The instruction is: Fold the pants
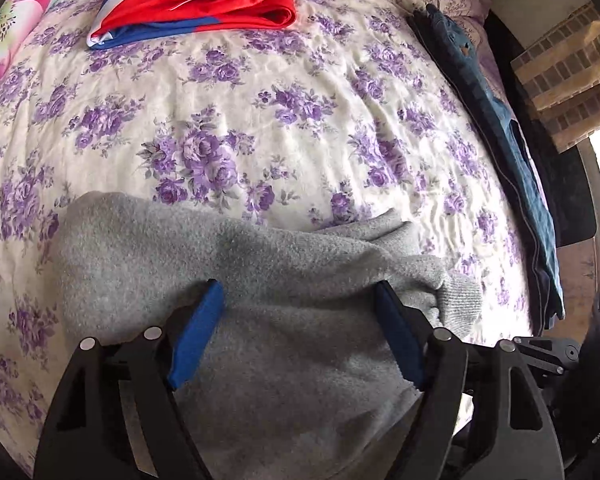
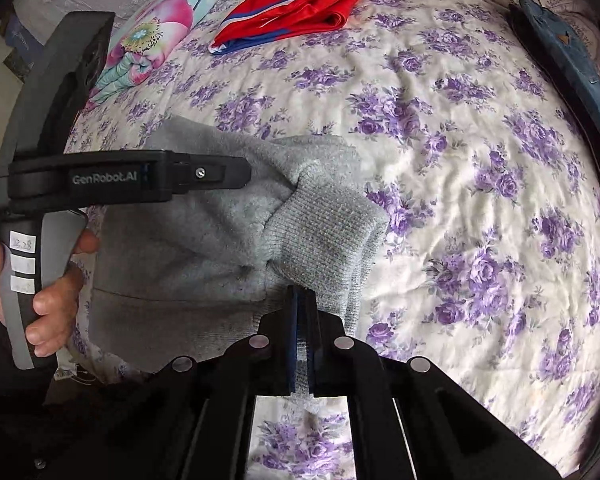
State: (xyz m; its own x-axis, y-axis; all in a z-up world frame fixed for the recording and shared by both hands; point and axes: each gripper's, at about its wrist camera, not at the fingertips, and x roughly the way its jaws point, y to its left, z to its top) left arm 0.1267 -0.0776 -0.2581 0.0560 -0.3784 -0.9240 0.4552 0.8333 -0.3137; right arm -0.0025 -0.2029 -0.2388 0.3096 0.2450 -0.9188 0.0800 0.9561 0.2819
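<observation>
The grey sweatpants [image 1: 236, 264] lie bunched on the floral bedsheet [image 1: 260, 120]. My left gripper [image 1: 300, 292] is open, its blue-padded fingers [image 1: 198, 336] spread over the grey cloth. My right gripper [image 2: 300, 292] is shut on the ribbed cuff [image 2: 324, 232] of the grey pants [image 2: 188, 248], which folds over the fingertips. The left gripper's black body [image 2: 132, 180] shows in the right wrist view, held by a hand [image 2: 48, 300], over the pants.
Folded red shorts with blue and white stripes [image 1: 204, 0] lie at the far side of the bed, also in the right wrist view [image 2: 296, 8]. Dark blue jeans [image 1: 500, 140] lie along the right edge. A flowered pillow [image 2: 156, 36] is at the far left.
</observation>
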